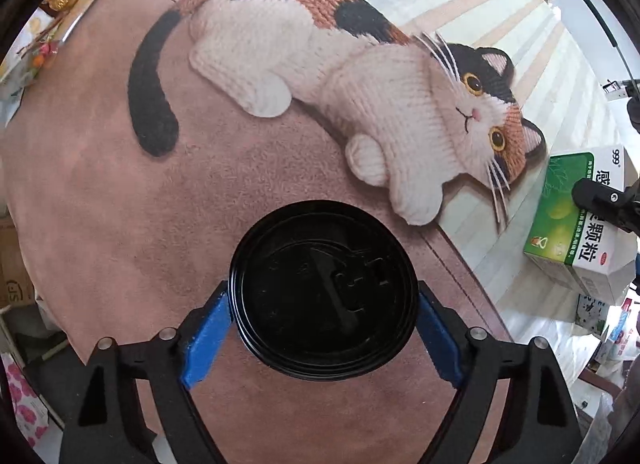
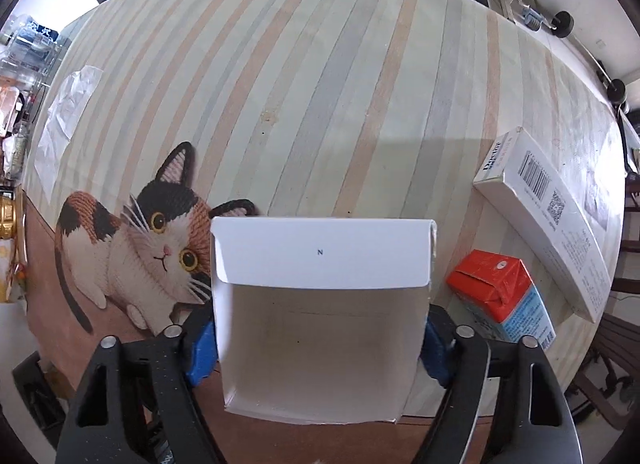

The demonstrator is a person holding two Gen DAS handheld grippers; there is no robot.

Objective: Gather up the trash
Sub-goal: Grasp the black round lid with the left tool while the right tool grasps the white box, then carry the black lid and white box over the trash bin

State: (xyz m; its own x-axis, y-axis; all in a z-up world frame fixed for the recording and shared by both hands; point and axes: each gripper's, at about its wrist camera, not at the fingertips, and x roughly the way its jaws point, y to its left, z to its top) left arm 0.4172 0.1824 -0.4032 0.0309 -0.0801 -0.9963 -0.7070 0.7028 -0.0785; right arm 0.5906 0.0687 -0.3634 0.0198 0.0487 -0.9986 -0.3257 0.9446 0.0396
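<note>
Left wrist view: the left tongs (image 1: 324, 322) pinch a black-lidded cup (image 1: 323, 291) between their blue pads, above the cat-print tabletop (image 1: 100, 192). The right tongs (image 2: 320, 338) clamp an open white carton (image 2: 320, 316) near the tabletop's front edge, left of a red-topped milk carton (image 2: 504, 296).

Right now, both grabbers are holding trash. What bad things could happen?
The left gripper pinches the cup with the black lid just under the lid's rim; if the lid is loose, leftover drink might spill on the cat tablecloth.

The right gripper holds an open white box with its flap up. Thin card might bend and slip out.

Swinging right could knock the orange carton.
</note>
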